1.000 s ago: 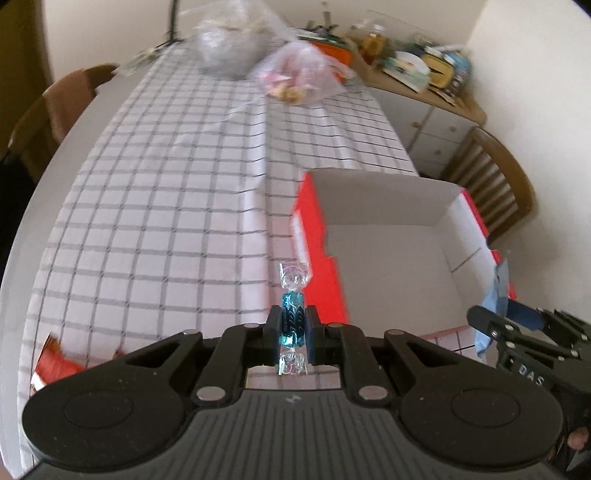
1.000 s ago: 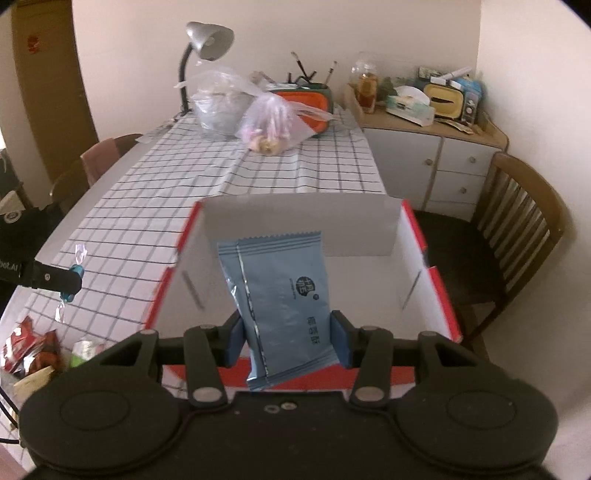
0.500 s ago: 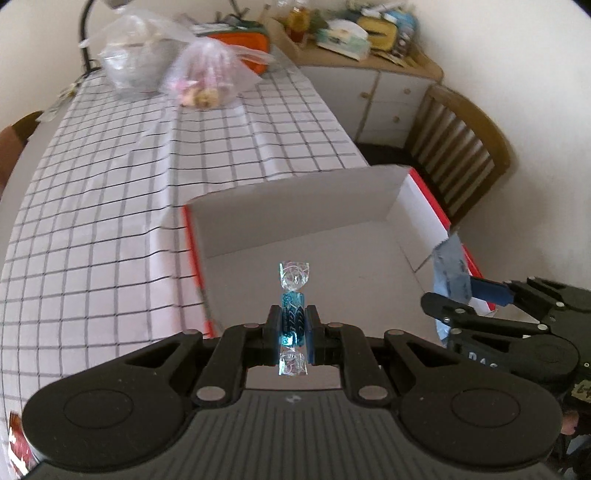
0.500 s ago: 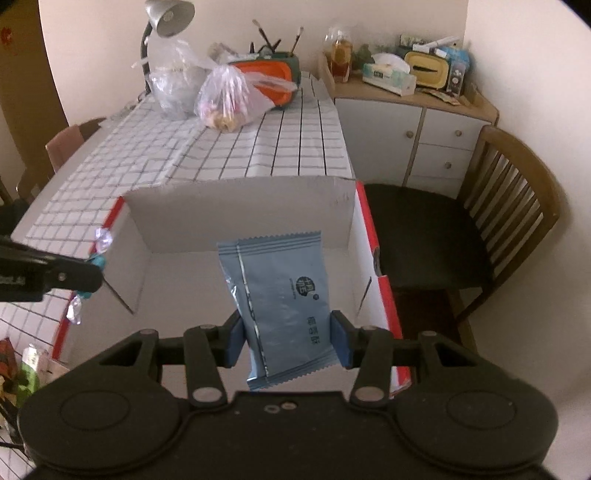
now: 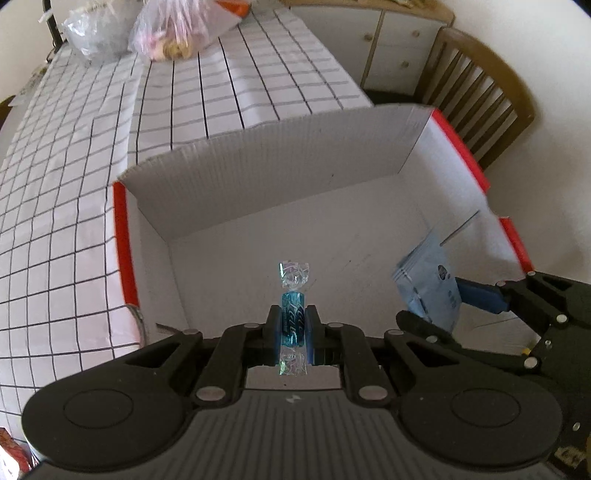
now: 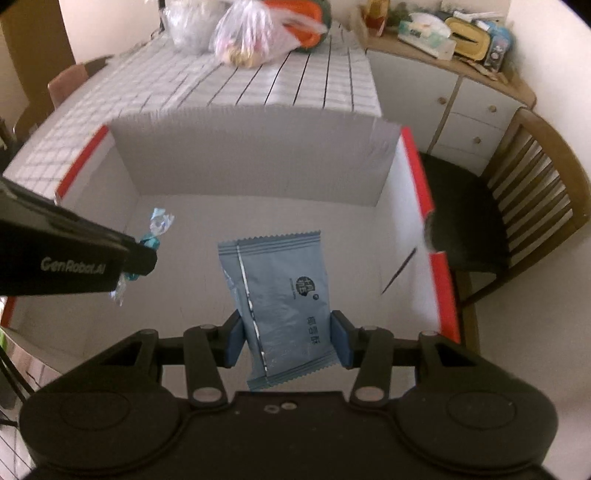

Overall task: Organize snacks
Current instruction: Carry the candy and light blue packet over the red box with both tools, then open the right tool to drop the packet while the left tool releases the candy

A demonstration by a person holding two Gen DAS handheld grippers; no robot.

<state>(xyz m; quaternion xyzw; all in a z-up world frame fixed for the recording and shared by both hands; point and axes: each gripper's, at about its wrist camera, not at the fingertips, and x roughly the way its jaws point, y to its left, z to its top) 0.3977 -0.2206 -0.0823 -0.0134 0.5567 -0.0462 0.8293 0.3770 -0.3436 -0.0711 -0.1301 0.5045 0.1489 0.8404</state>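
My left gripper is shut on a small blue twist-wrapped candy, held upright over the open white cardboard box with red outer sides. My right gripper is shut on a pale blue snack packet, hanging above the same box. In the left wrist view the packet and the right gripper show at the right, over the box's right part. In the right wrist view the left gripper reaches in from the left with the candy. The box floor looks bare.
The box sits on a table with a checked cloth. Plastic bags lie at the far end. A wooden chair stands to the right, beside a white cabinet. Snack wrappers lie at the near left edge.
Both grippers have moved forward and down over the box, which now fills both views. The left gripper swung right from the cloth to above the box floor. Both grips are unchanged.
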